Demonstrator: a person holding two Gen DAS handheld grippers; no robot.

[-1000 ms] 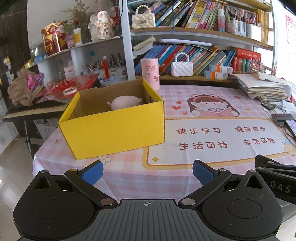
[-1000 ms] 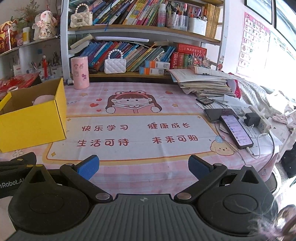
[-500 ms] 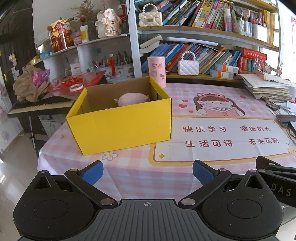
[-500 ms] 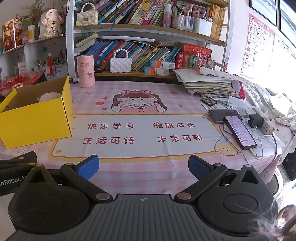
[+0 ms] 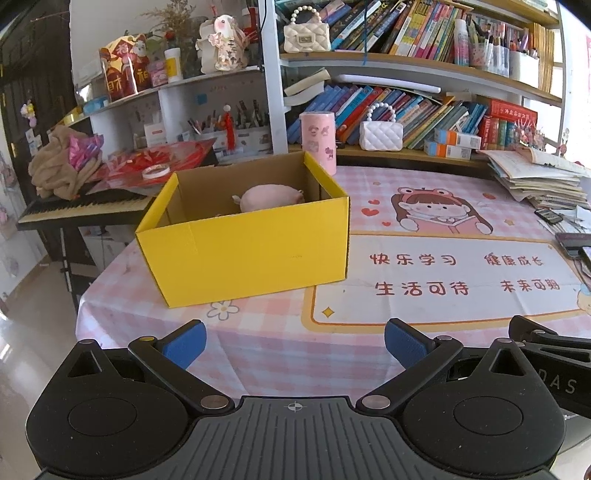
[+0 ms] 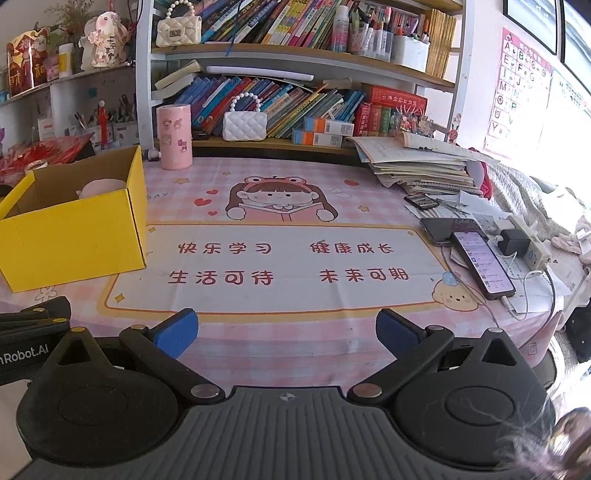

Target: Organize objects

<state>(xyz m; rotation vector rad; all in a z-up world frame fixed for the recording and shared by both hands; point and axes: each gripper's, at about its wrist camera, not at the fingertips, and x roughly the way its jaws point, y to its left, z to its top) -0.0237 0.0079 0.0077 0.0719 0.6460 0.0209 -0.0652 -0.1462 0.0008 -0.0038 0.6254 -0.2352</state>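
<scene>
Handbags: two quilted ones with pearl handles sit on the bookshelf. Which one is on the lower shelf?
The white handbag, beside the pink tube. The cream handbag with the clasp sits one shelf higher.

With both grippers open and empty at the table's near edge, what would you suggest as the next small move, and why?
Probably ease the left gripper forward toward the pink cylindrical holder standing upright just behind the yellow box. The box already holds a pink plush toy, the holder looks like the nearest loose item on that side, and both the left gripper and the right gripper are open and empty.
</scene>
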